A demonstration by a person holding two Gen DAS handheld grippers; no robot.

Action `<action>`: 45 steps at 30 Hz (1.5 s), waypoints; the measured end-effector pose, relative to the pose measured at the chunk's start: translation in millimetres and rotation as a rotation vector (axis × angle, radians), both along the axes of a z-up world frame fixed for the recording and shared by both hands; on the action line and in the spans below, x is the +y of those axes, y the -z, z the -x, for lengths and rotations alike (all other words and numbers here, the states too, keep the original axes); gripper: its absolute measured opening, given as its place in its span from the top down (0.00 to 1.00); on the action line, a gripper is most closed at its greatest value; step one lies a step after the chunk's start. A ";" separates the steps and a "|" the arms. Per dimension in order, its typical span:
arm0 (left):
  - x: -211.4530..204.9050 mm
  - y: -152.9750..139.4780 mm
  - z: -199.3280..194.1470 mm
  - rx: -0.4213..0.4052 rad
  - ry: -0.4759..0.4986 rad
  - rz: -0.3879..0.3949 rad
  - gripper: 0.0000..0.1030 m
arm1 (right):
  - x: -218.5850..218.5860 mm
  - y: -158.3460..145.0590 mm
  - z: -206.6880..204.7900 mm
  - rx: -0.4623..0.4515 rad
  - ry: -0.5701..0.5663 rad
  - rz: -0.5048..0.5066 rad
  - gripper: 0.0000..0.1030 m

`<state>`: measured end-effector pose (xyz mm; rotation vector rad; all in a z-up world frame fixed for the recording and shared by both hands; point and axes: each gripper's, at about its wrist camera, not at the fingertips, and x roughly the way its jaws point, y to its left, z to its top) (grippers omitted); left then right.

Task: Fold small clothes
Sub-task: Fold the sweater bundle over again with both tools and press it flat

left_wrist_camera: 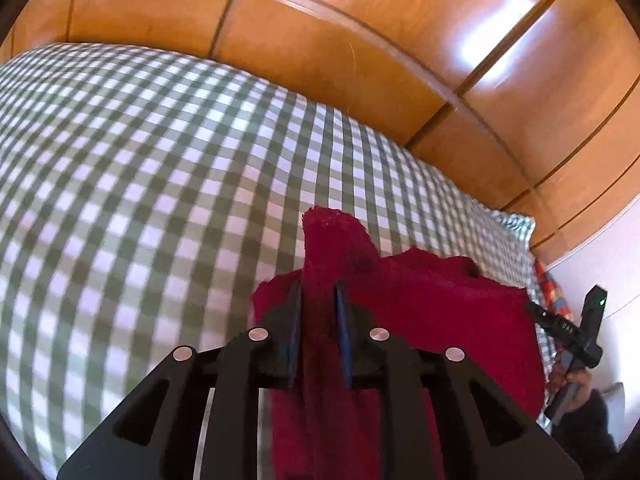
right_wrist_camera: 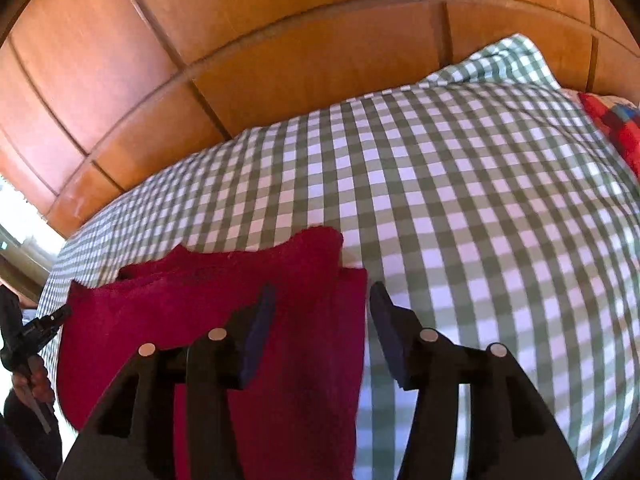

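Note:
A dark red terry cloth (left_wrist_camera: 440, 312) lies partly folded on the green-and-white checked bed cover (left_wrist_camera: 140, 180). My left gripper (left_wrist_camera: 320, 292) is shut on a raised corner of the red cloth, which sticks up between the fingers. In the right wrist view the red cloth (right_wrist_camera: 240, 300) lies low and left on the checked cover (right_wrist_camera: 480, 200). My right gripper (right_wrist_camera: 322, 300) is open, its jaws wide apart over the cloth's right edge, holding nothing. The right gripper's body (left_wrist_camera: 576, 332) shows at the right edge of the left wrist view.
A wooden panelled headboard (left_wrist_camera: 360, 40) rises behind the bed, also in the right wrist view (right_wrist_camera: 240, 60). A red-and-blue patterned fabric (right_wrist_camera: 616, 128) lies at the far right. A window (right_wrist_camera: 24, 220) is at the left edge. The left gripper's body (right_wrist_camera: 28, 332) shows at the left.

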<state>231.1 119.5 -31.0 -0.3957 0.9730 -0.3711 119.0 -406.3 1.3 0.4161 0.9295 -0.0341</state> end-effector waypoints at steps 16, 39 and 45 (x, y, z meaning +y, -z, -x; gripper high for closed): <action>22.3 10.9 176.0 -0.065 0.177 0.016 0.62 | 25.2 4.7 147.2 0.032 -0.117 -0.165 0.41; 41.3 41.8 181.9 0.021 0.266 0.116 0.94 | 31.5 24.3 155.5 0.115 -0.108 -0.048 0.89; 49.8 11.6 189.0 -0.030 0.211 0.124 0.93 | 22.0 0.6 150.9 0.076 -0.099 -0.080 0.51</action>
